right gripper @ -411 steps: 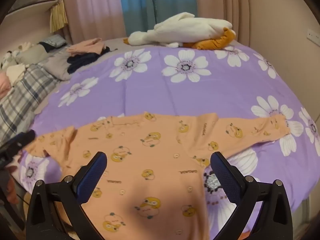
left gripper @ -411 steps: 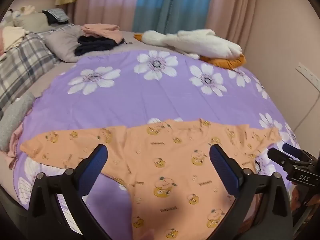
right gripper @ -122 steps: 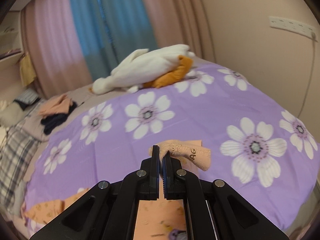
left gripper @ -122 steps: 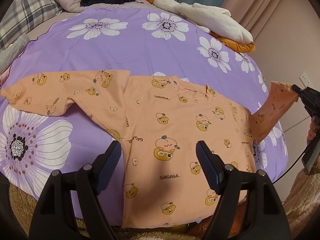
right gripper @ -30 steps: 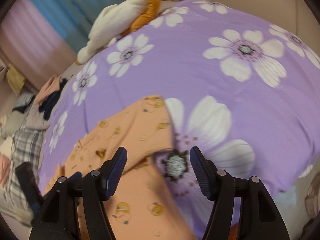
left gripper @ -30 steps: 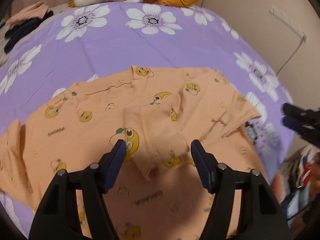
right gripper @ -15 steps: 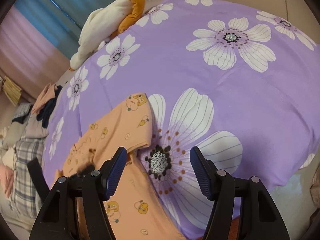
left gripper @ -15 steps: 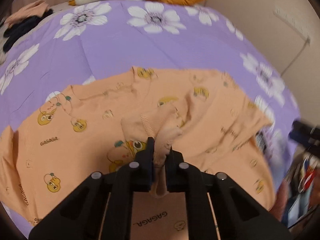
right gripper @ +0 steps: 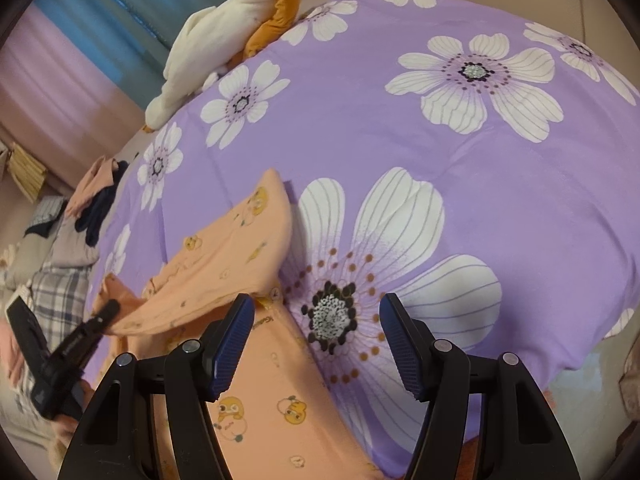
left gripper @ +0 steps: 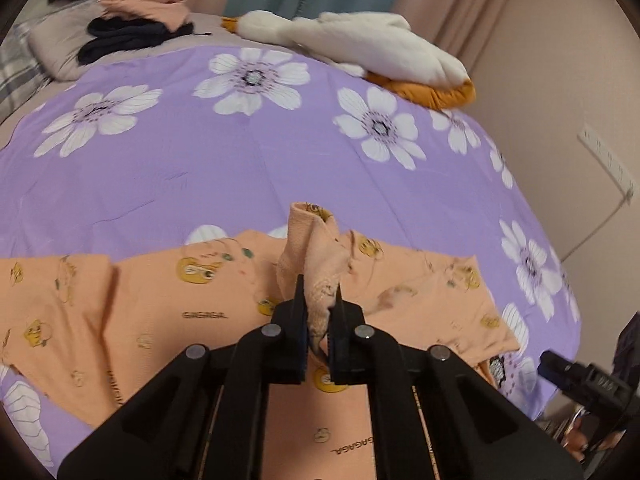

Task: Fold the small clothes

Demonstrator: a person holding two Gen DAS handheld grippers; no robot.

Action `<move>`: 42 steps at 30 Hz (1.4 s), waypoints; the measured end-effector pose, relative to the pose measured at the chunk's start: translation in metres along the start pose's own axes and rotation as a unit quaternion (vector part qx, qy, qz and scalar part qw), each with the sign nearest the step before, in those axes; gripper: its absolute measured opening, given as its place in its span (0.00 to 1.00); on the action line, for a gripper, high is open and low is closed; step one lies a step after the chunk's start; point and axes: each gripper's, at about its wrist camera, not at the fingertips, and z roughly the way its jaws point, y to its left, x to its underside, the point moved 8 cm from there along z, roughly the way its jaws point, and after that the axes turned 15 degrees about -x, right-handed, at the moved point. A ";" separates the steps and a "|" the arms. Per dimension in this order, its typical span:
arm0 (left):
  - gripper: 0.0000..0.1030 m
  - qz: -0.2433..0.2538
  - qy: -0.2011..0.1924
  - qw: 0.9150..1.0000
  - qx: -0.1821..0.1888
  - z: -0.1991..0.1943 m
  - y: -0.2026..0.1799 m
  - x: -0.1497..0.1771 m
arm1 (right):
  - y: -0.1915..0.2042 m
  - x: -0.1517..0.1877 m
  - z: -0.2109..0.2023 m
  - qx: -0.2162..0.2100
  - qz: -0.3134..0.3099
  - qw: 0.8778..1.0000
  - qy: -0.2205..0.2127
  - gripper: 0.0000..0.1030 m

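Note:
An orange child's top [left gripper: 168,304] with duck prints lies spread on the purple flowered bedspread [left gripper: 224,168]. My left gripper [left gripper: 319,300] is shut on the cuff of its folded-in sleeve [left gripper: 316,240] and lifts it above the chest. In the right wrist view the top [right gripper: 224,264] lies at lower left with the sleeve raised toward the left gripper [right gripper: 105,312]. My right gripper [right gripper: 316,340] is open and empty, over the bedspread beside the top's right edge. It also shows at the lower right of the left wrist view [left gripper: 576,376].
A white and orange plush goose [left gripper: 360,44] lies at the far edge of the bed. Folded pink and dark clothes [left gripper: 136,20] sit on a grey pillow at far left. A plaid blanket [right gripper: 56,300] is at left. The wall [left gripper: 560,80] runs along the right.
My left gripper closed on the sleeve cuff and has lifted it off the shirt. My right gripper stays open and has shifted slightly over the bedspread.

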 end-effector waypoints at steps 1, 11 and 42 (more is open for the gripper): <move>0.06 -0.005 -0.005 1.000 -0.005 -0.003 0.006 -0.002 | 0.001 0.000 0.002 0.001 -0.001 1.000 0.002 0.63; 0.06 -0.063 0.013 0.996 -0.055 0.005 0.072 0.014 | 0.016 0.009 0.029 -0.008 -0.021 0.999 0.040 0.63; 0.11 -0.100 0.062 0.991 -0.067 0.021 0.133 0.056 | 0.020 0.014 0.085 0.023 -0.067 0.993 0.091 0.08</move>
